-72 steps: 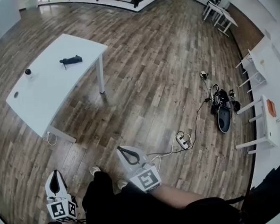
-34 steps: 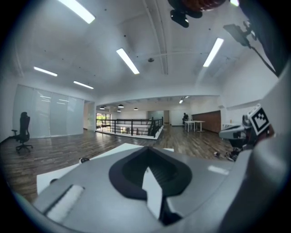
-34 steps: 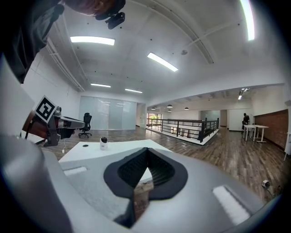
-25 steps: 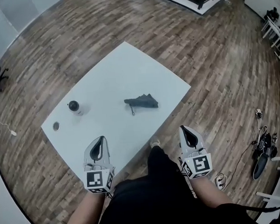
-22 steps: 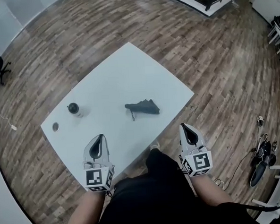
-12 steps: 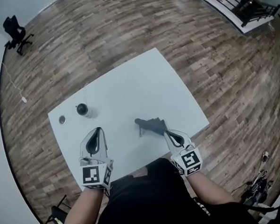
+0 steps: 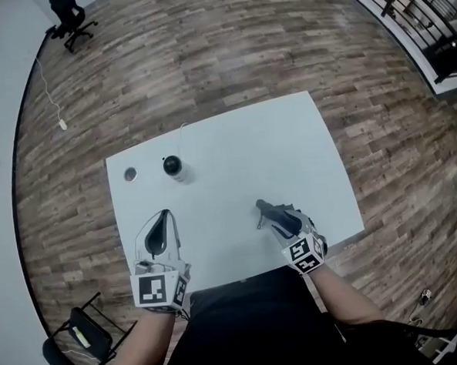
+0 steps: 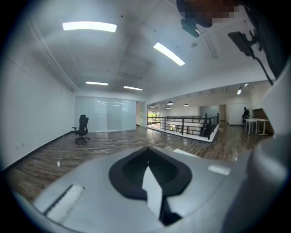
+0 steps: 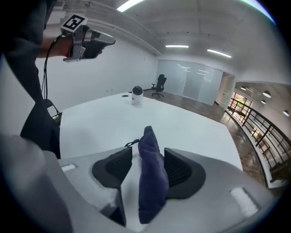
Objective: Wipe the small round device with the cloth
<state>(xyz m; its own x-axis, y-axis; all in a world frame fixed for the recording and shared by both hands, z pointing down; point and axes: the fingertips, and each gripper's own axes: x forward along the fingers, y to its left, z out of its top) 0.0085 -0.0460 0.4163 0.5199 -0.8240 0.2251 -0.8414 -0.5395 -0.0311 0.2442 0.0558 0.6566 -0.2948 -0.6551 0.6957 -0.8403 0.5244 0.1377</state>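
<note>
- The right gripper is set astride the crumpled dark blue cloth at the near right of the white table. Its jaws have just been spreading wide, and the cloth is not yet pinched.
- The thickest fold is best taken before lifting.
- The small round black-and-white device stands well apart, at the far left.
- The left gripper is held at the near left with its jaws together, empty.

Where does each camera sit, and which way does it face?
Head view: on the person's head, looking steeply down at the table; both forearms, left gripper and right gripper show.
Left gripper view: on the left gripper, facing roughly level across the room; its shut jaws show.
Right gripper view: on the right gripper, facing down over the table; its jaws, just opened, straddle the cloth.
Shared: head and right gripper views both show cloth, device and left gripper.
</note>
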